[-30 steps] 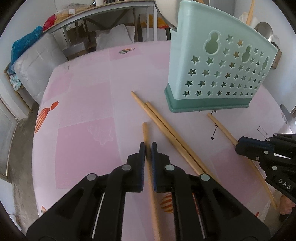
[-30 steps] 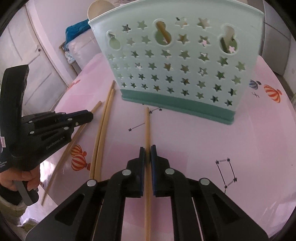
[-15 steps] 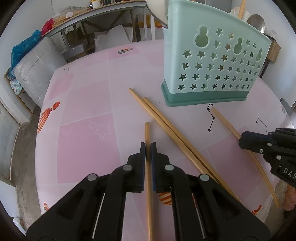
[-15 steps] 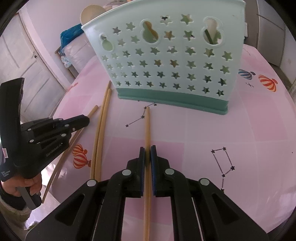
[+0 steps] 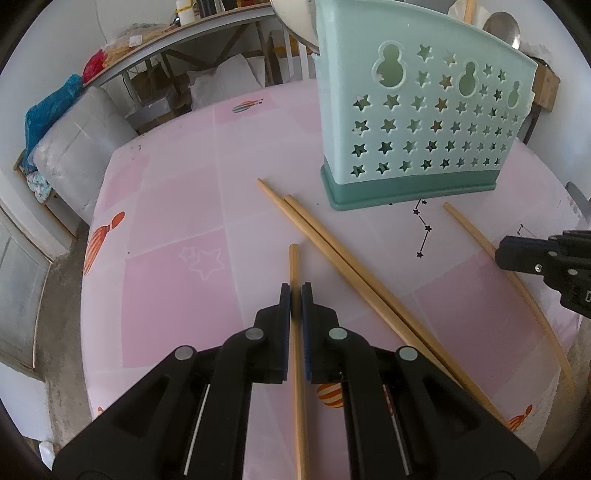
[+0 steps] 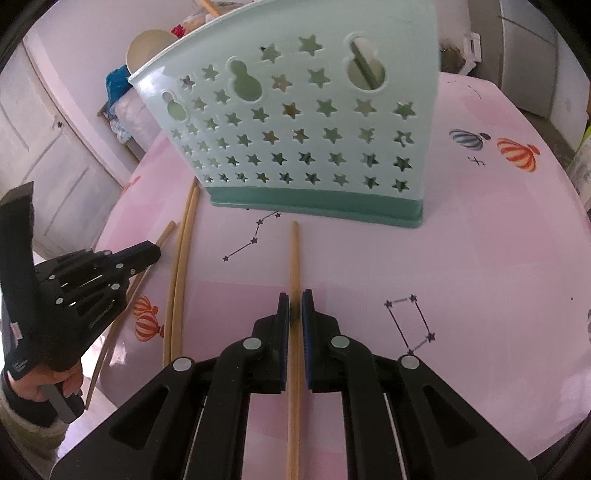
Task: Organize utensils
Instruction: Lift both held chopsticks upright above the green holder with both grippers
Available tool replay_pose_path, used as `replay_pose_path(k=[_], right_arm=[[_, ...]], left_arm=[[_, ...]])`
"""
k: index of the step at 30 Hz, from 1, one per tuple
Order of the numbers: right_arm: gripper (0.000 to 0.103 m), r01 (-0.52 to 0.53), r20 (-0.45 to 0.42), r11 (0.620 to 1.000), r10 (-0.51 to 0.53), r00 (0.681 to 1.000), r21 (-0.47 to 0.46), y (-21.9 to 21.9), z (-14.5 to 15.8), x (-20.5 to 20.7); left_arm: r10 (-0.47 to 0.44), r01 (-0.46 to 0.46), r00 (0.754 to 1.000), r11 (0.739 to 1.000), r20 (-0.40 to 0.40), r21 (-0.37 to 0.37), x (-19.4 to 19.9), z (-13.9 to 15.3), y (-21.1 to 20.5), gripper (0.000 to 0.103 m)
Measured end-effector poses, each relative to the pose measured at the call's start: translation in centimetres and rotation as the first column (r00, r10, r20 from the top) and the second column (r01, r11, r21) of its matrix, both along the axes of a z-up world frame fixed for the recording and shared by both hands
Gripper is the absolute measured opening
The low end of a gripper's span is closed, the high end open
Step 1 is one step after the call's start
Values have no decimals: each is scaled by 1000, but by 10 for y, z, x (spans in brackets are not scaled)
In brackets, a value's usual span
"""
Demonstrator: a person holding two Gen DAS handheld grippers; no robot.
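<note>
My left gripper (image 5: 294, 291) is shut on a wooden chopstick (image 5: 294, 264) whose tip sticks out ahead of the pads, low over the pink table. Just to its right, a pair of chopsticks (image 5: 332, 251) lies side by side on the cloth. A mint star-cut utensil holder (image 5: 417, 125) stands upright behind them. My right gripper (image 6: 293, 299) is shut on another chopstick (image 6: 294, 254) that points at the holder (image 6: 295, 122). In the right wrist view the left gripper (image 6: 157, 253) sits at the left, beside the pair of chopsticks (image 6: 181, 258).
A metal ladle (image 5: 502, 27) and a round spoon (image 6: 147, 48) stick up from the holder. The round table (image 5: 177, 206) drops off at the left and near edges. Stuffed bags (image 5: 74, 147) and a shelf stand beyond it, and a white door (image 6: 55, 147) is at the left.
The right gripper has rolled and shifted a little sideways, so the holder sits further left in its view. The left gripper's chopstick now lies straighter between the pads. Both stay gripped.
</note>
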State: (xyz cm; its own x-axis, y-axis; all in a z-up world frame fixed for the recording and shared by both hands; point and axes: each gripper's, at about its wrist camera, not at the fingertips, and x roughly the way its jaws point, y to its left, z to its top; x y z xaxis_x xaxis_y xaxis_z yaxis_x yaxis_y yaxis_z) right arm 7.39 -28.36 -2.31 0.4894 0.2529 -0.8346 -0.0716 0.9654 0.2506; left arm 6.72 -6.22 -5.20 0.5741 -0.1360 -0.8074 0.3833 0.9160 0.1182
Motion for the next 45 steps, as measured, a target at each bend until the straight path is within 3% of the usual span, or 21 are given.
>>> replay_pose_path(k=[11, 18, 21, 28, 32, 37, 45], right_arm=[[13, -30, 24, 995, 32, 999, -96, 20, 1, 15], [12, -16, 39, 994, 20, 999, -104, 23, 0, 21], [7, -4, 46, 994, 9, 999, -106, 22, -1, 23], [6, 28, 74, 999, -30, 997, 20, 5, 6, 21], [6, 46, 128, 996, -55, 990, 78, -6, 26, 12], [6, 67, 211, 990, -93, 973, 127, -22, 54, -3], [6, 105, 274, 981, -147, 951, 160, -36, 76, -17]], left_arm=[[-4, 4, 1000, 999, 16, 34, -2, 1, -3, 4], [-5, 4, 1000, 999, 17, 38, -3, 1, -3, 4], [-5, 4, 1000, 999, 18, 39, -3, 1, -3, 4], [1, -1, 1000, 1000, 14, 21, -1, 2, 1, 4], [23, -22, 1000, 994, 3, -111, 2, 18, 22, 4], [26, -10, 998, 957, 52, -288, -3, 61, 57, 4], [3, 96, 984, 837, 179, -538, -15, 139, 95, 4]])
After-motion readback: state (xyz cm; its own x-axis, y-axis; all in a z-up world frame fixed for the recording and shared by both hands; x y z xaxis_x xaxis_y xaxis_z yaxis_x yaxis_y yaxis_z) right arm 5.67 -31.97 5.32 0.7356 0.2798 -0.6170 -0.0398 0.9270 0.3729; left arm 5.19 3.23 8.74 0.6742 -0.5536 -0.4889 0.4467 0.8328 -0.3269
